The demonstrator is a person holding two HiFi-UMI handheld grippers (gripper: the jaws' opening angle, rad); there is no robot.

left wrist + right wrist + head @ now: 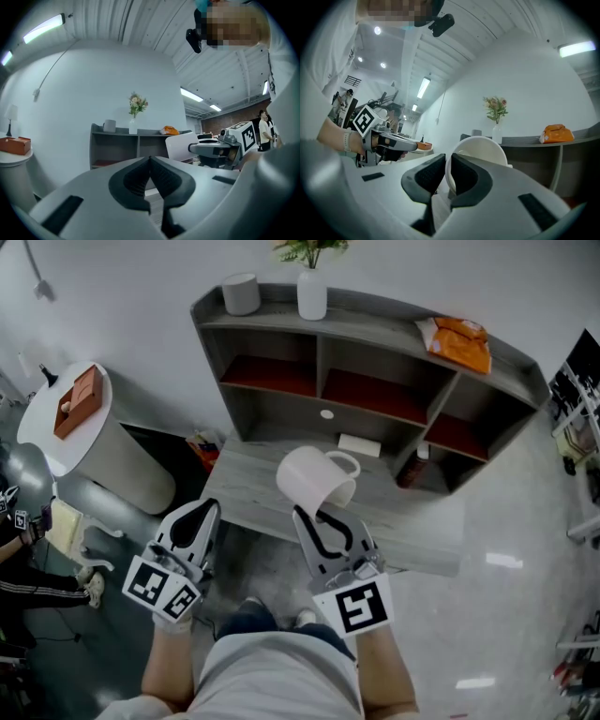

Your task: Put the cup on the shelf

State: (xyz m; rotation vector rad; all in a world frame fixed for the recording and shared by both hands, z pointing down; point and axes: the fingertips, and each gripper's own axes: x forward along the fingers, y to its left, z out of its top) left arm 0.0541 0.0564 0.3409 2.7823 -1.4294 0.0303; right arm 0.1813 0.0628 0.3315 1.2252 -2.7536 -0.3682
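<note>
A white cup (314, 478) with a handle hangs in the air over the grey table (246, 493), tilted on its side. My right gripper (321, 517) is shut on the cup's rim; in the right gripper view the cup (480, 152) stands clamped between the two dark pads (429, 174). The grey shelf (368, 331) with red-floored compartments stands at the back of the table. My left gripper (201, 512) sits lower left of the cup, shut with nothing in it; its pads (161, 176) meet in the left gripper view.
On the shelf's top stand a grey pot (241, 293), a white vase with flowers (311, 292) and an orange bag (458, 341). A dark bottle (413, 467) and a white block (359, 445) sit by the lower compartments. A round white side table (49, 440) holds a brown box (77, 400).
</note>
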